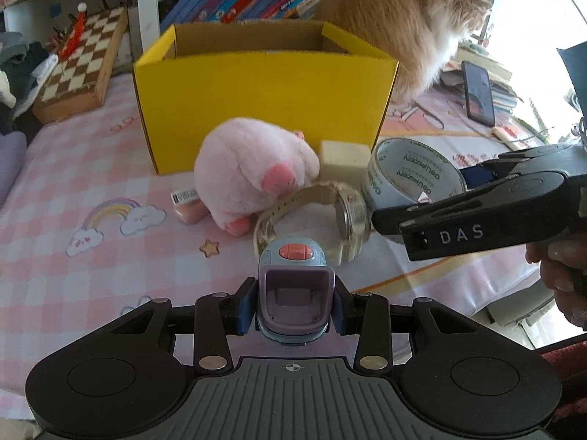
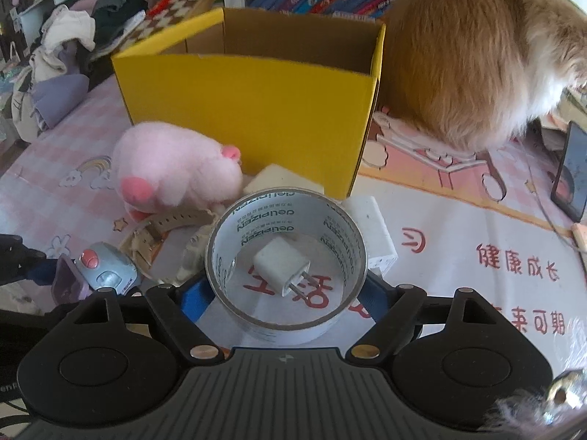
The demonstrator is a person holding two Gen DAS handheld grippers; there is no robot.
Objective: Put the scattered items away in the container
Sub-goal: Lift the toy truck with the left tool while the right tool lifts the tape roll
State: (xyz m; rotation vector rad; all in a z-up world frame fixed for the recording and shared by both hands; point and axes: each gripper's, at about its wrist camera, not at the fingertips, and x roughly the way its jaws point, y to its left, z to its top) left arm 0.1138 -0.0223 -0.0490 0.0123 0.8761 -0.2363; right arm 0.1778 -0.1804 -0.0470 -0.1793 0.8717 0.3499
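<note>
— While both my claws hang low over the surface (image 1: 73, 168), what's the biggest thing out there?

— An orange cat (image 1: 411, 18), sitting right behind the yellow box (image 1: 264, 102). I see the box standing open at the top; what's inside is hidden from me.

— And the scattered items?

— A pink plush pig (image 1: 253, 168) lies just in front of the box, a pale foam block (image 1: 345, 157) beside it. Nearer me, a beige wristwatch (image 1: 315, 216) lies on its side next to the roll of tape (image 2: 286, 260).

— Your right claw (image 2: 286, 293)?

— Spread wide, with the tape roll between its blue pads; whether they press on it, I can't tell. A white plug adapter (image 2: 282, 264) lies inside the roll.

— The left claw (image 1: 293, 304)?

— Narrowed onto a small blue-and-purple toy (image 1: 291, 289), clamped on both sides.
</note>
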